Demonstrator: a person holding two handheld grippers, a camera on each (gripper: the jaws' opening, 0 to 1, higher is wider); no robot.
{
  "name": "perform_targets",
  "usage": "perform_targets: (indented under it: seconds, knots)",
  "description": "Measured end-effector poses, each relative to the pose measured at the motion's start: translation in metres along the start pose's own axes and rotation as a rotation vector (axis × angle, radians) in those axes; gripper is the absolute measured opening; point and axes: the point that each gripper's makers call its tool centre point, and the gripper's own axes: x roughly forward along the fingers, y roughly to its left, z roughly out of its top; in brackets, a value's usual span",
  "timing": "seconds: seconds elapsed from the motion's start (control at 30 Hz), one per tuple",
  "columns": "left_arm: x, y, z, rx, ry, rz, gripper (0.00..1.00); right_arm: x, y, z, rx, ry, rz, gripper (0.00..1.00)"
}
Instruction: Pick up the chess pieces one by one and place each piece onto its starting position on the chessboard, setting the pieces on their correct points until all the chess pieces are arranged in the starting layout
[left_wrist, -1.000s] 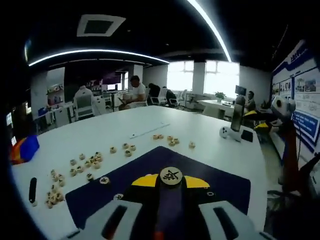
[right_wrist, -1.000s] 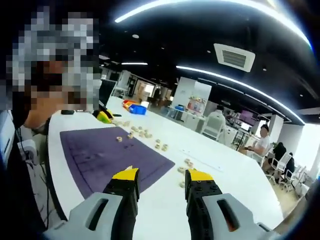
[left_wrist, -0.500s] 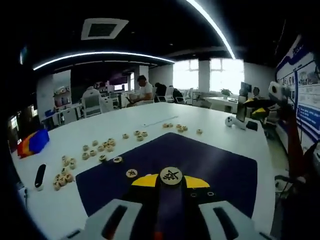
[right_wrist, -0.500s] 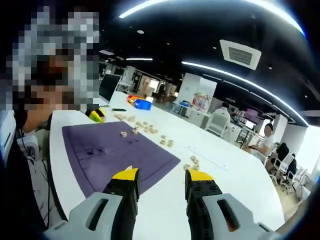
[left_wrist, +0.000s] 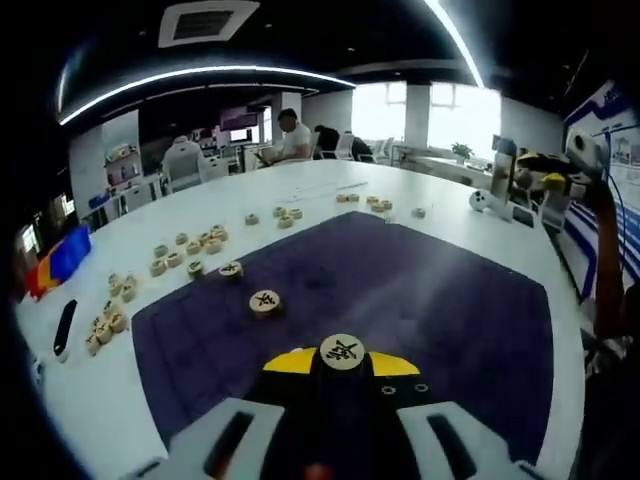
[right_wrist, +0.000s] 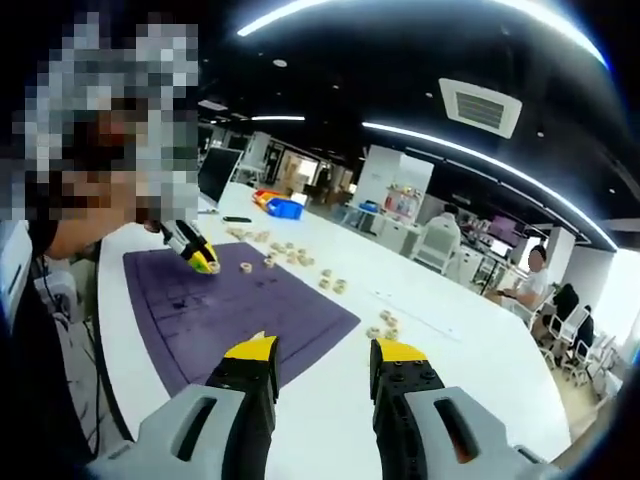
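Left tool (left_wrist: 341, 362) gripping piece (left_wrist: 342, 351), above chessboard (left_wrist: 430, 300)

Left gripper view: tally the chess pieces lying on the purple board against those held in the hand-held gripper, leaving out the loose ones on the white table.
Lying on the purple board: 2 (inner piece, edge piece)
Held in the left hand-held gripper: 1 (held piece)
Total: 3

**Bright strips above, soft and bent edges**

Curved ceiling light strips (left_wrist: 200, 75) are glowing over a dark ceiling. Windows (left_wrist: 430, 110) at the upper right of the left gripper view are blowing out to white. The white table (right_wrist: 470, 350) is reflecting the light evenly. Toward the edges, lines are bending and details are getting blurry.
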Motion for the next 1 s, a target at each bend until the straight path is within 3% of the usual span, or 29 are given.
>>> perform_targets:
  seconds: [0.2, 0.53, 0.6, 0.77, 1.0]
  knots:
    - [0.006, -0.001, -0.009, 0.017, 0.032, 0.021, 0.20, -0.001, 0.000, 0.001, -0.003, -0.001, -0.001, 0.37]
    - [0.008, -0.004, -0.007, 0.002, 0.006, 0.013, 0.20, -0.002, 0.008, 0.002, -0.017, 0.000, 0.021, 0.37]
    - [0.008, -0.003, -0.007, -0.003, 0.003, 0.011, 0.24, -0.002, 0.007, 0.002, -0.017, 0.000, 0.021, 0.37]
    - [-0.002, -0.006, 0.011, -0.059, -0.095, -0.019, 0.27, -0.003, 0.012, 0.009, 0.006, -0.039, 0.058, 0.37]
    - [-0.028, 0.008, 0.035, -0.061, -0.200, 0.051, 0.28, -0.006, 0.022, 0.021, 0.029, -0.098, 0.112, 0.37]
